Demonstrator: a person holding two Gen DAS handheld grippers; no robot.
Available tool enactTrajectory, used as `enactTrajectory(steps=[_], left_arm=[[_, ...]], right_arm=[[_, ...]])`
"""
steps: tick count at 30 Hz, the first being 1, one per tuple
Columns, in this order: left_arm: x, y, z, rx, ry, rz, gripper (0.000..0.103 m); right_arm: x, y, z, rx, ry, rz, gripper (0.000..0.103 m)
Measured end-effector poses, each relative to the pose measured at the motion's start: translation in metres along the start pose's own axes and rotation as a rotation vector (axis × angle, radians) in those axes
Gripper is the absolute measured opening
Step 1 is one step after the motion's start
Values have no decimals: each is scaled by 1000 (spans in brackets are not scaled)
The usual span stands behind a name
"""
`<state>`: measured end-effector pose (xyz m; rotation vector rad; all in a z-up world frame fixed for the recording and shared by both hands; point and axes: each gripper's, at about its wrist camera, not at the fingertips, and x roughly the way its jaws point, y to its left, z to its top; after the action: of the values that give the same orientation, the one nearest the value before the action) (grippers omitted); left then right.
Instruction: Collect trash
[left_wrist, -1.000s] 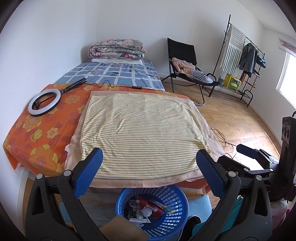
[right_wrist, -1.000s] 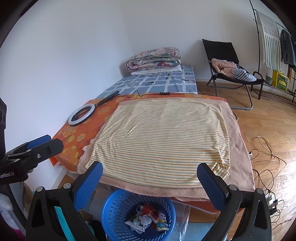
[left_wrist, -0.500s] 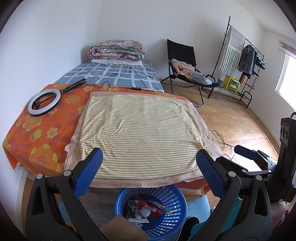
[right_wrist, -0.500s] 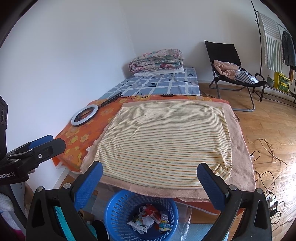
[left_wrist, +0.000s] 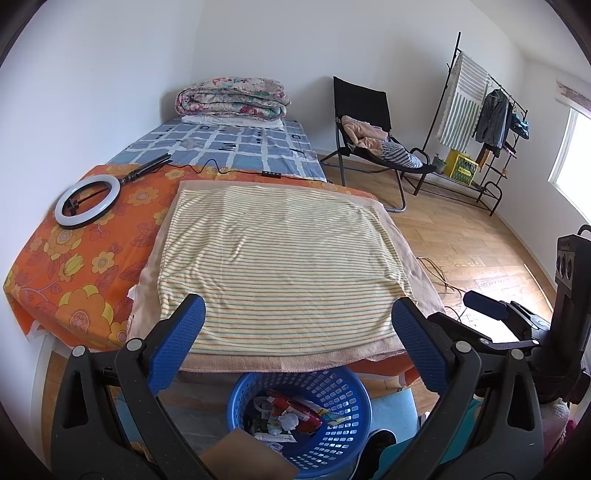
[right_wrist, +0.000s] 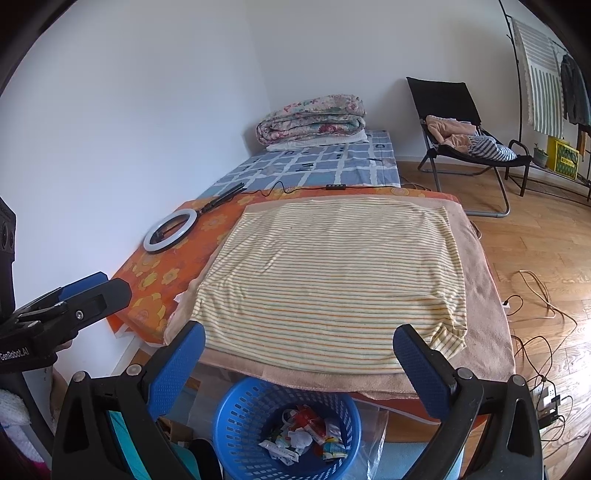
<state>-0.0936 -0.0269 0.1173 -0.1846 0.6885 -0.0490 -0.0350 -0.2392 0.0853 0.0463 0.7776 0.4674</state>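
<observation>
Two grippers hang side by side over the near end of the bed (left_wrist: 88, 258), both with jaws spread wide and nothing between them. The left gripper (left_wrist: 295, 347) and the right gripper (right_wrist: 297, 354) each frame the same blue basket (left_wrist: 332, 439), which stands on the floor just below the bed's near edge. The basket is round plastic with a slotted wall, and the trash (left_wrist: 291, 417) lies heaped in its bottom: crumpled white paper, a red wrapper, a few small printed packets and a white strip. From the right side the same heap (right_wrist: 306, 435) shows, white scraps mixed with red and green.

On the bed, a striped towel (left_wrist: 280, 266) lies flat over a peach one, its near hem just above the basket. A ring light (left_wrist: 88, 201) rests on the orange flowered sheet at the bed's left side, its cable trailing across toward the far half. A folded quilt (left_wrist: 232, 99) sits at the far end of the bed. Right of the bed stands a black chair (left_wrist: 364, 125) with clothes on it.
</observation>
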Motion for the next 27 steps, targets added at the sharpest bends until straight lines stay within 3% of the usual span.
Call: enactTrajectory(steps=[27], left_arm=[[10,3,-11,-54,28,2,102]], right_arm=[[15,0,-5,33,42,7,103]])
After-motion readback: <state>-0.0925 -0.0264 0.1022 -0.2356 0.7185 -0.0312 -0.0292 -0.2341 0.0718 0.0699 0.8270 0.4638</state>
